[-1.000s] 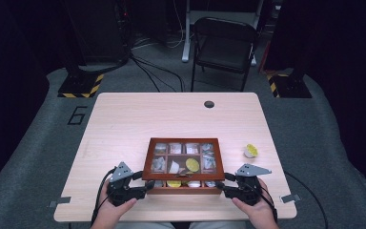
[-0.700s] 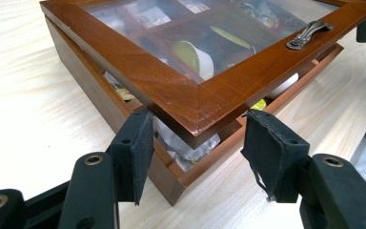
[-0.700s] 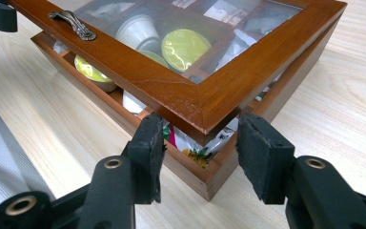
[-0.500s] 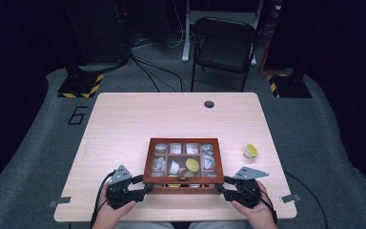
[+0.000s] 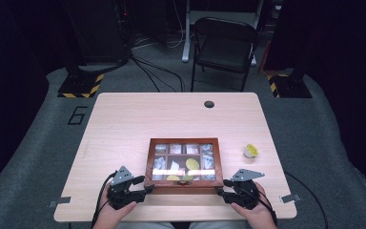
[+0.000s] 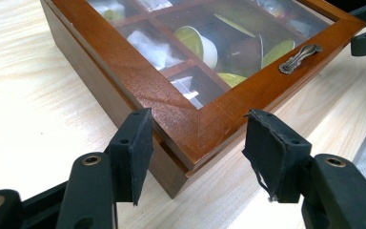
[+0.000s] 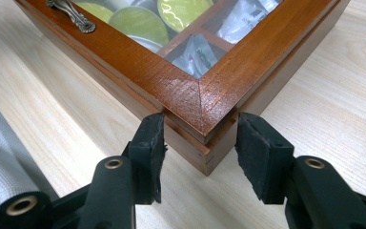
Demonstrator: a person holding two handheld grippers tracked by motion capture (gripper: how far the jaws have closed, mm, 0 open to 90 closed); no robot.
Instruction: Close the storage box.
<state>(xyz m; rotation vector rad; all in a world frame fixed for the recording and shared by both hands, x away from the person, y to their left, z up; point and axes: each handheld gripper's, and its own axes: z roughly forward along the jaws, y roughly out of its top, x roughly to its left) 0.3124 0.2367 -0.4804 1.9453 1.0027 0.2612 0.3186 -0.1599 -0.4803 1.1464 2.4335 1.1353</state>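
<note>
1. The left gripper [image 5: 145, 189], lower left of the high view, sits at the near-left corner of the wooden box [image 5: 183, 183]. In the left gripper view its fingers [image 6: 134, 148] straddle that corner; they have just been closing, one pad at the wood, the other a little off it.
2. The box rests lid-down at the lower middle of the surface [image 5: 124, 124] (small packets and yellow-topped cups show through its glass).
3. The right gripper [image 5: 221, 192], lower right, has its fingers [image 7: 148, 148] narrowed around the near-right corner, close to the wood; contact is uncertain.
4. Judged step: gripping both corners. Next calls for firm, even squeezing before shifting the box.
</note>
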